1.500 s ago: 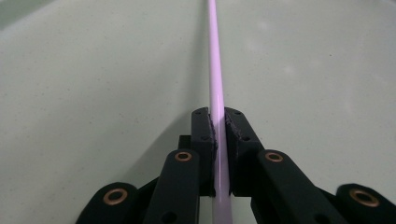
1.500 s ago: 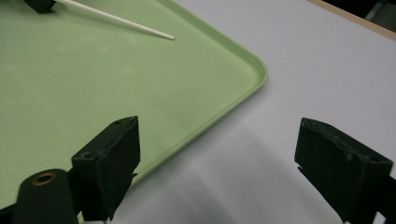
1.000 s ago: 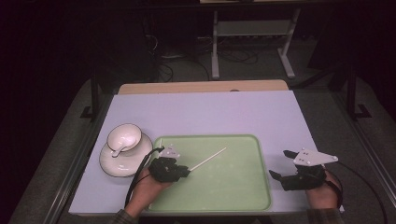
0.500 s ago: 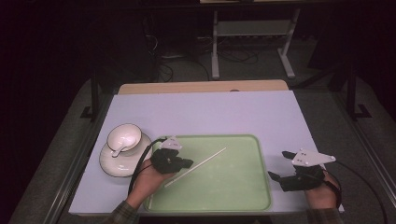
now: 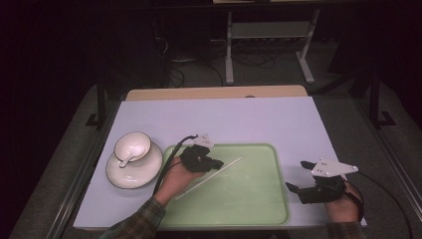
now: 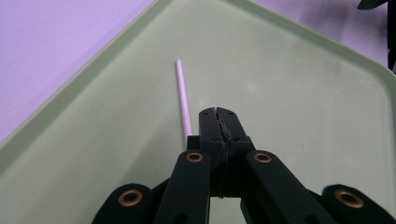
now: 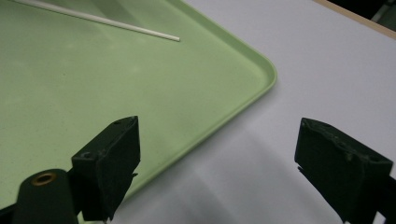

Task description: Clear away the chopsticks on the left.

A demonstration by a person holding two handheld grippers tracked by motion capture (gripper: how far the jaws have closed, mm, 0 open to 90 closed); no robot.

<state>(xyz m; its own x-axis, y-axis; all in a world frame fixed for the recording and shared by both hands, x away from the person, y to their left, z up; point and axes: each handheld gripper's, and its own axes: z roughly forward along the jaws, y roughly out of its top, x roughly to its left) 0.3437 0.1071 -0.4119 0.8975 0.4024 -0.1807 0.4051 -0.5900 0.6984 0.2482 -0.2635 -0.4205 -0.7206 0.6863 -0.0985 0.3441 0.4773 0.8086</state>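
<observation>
Over the green tray's (image 5: 259, 209) nine-o'clock side, the left tool (image 5: 215, 163) is pinching one white stick (image 5: 226, 167), while the right tool (image 5: 297, 175) is resting spread at three o'clock on the worktop (image 5: 239, 119).

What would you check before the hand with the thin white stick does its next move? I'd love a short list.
1. Left gripper closed on the white stick: ok, jaws shut and the stick runs in beside them.
2. Stick's far end free of the green tray rim: ok.
3. Whether the stick is lifted off the tray: cannot tell.
4. Right gripper out of the way: ok, open, over the tray's corner and white table.
5. Bowl and spoon on the plate undisturbed: ok.
</observation>
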